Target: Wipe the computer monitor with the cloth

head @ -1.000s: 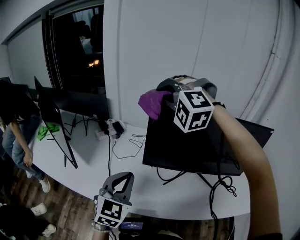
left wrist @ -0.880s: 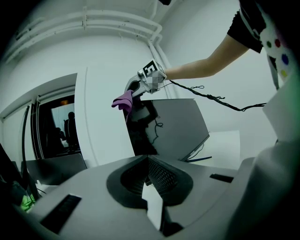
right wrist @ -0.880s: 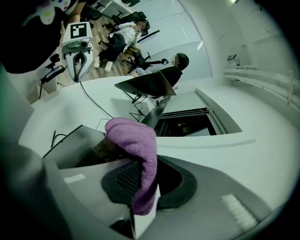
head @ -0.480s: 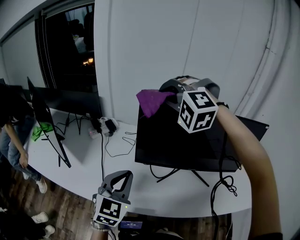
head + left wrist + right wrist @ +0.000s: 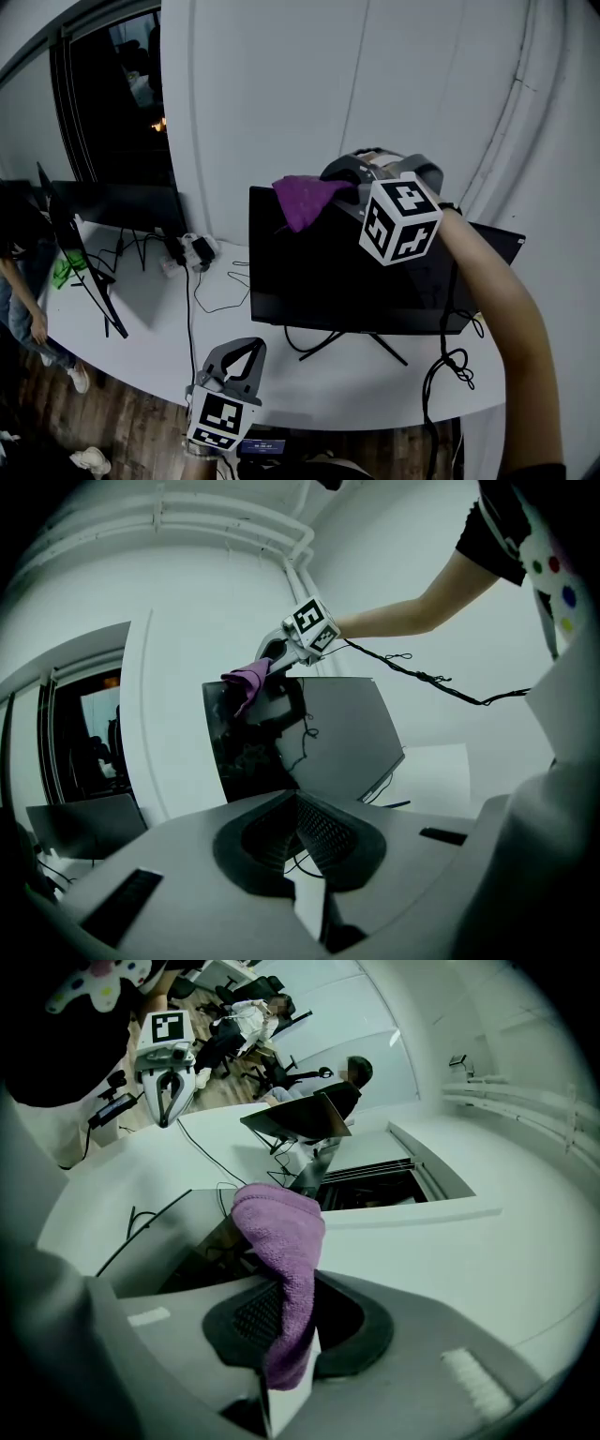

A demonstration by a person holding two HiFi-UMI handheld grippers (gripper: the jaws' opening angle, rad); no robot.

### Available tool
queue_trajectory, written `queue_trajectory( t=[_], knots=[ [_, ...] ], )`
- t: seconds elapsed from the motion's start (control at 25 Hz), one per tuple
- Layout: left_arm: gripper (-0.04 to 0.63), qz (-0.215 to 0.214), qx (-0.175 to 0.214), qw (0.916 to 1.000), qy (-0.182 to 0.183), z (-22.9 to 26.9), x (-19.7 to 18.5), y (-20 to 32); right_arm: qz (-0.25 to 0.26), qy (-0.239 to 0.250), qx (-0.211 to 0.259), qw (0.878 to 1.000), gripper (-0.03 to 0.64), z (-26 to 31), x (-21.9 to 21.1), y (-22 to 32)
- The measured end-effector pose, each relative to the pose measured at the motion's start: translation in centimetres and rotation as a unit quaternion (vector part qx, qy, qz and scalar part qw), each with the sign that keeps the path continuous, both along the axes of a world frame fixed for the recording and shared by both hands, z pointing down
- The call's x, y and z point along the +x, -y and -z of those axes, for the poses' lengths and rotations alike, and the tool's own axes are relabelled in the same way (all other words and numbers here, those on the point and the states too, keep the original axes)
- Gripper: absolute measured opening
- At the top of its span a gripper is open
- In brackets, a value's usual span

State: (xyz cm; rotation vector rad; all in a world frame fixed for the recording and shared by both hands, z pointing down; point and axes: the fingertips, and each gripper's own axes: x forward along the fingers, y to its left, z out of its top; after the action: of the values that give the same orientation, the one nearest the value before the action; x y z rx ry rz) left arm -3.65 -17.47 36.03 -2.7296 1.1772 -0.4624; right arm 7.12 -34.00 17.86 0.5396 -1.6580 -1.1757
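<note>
**A:** The right hand-held gripper (image 5: 292, 1330) is clenched on the cloth (image 5: 279, 1241), with a purple fold poking up out of the jaws.

**B:** And the cloth is up at the monitor (image 5: 347, 281), near its top left corner. It looks to be touching the top edge, though the head view isn't clear there.

**A:** What about the left hand-held gripper (image 5: 298, 829)?

**B:** It's down low by the front edge of the tabletop (image 5: 375, 389), well apart from the monitor. Jaws pressed together, nothing between them.

**A:** The monitor stands upright, with cables (image 5: 214, 292) lying beside it.
</note>
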Motion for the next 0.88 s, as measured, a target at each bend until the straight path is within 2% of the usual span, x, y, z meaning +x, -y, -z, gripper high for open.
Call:
queue_trajectory(
  t=[0.88],
  knots=[
    [0.006, -0.066, 0.001, 0.9978, 0.005, -0.1, 9.9, -1.0, -0.062, -0.018, 0.024, 0.998, 0.067, 0.2, 13.3, -4.3]
  ],
)
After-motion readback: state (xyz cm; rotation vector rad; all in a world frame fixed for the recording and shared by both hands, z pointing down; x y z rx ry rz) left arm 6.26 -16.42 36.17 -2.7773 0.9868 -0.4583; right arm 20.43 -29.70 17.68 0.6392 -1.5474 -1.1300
